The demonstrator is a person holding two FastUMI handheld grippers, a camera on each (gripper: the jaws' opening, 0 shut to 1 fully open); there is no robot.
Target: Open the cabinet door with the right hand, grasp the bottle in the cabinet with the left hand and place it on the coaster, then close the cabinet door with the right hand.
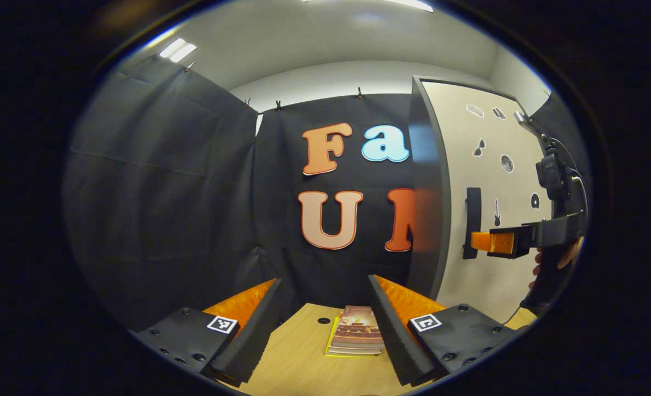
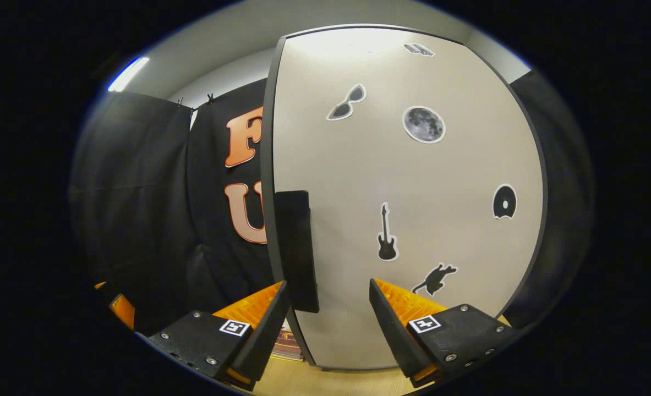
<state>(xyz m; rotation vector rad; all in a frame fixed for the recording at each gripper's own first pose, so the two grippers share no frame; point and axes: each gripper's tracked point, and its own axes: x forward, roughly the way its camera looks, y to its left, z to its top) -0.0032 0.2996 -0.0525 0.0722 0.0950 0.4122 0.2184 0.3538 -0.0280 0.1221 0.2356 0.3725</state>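
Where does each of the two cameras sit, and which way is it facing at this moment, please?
Left gripper view: rides on the left gripper, open, facing the booth wall over a wooden table with a stack of books; the right gripper and a hand show at right.
Right gripper view: rides on the right gripper, open, close before the cabinet door, facing its dark handle.
Shared: the cabinet door, its handle and stickers.

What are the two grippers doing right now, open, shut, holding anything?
Left gripper: open, holding nothing, above the table.
Right gripper: open, holding nothing, facing the cabinet door near its handle.
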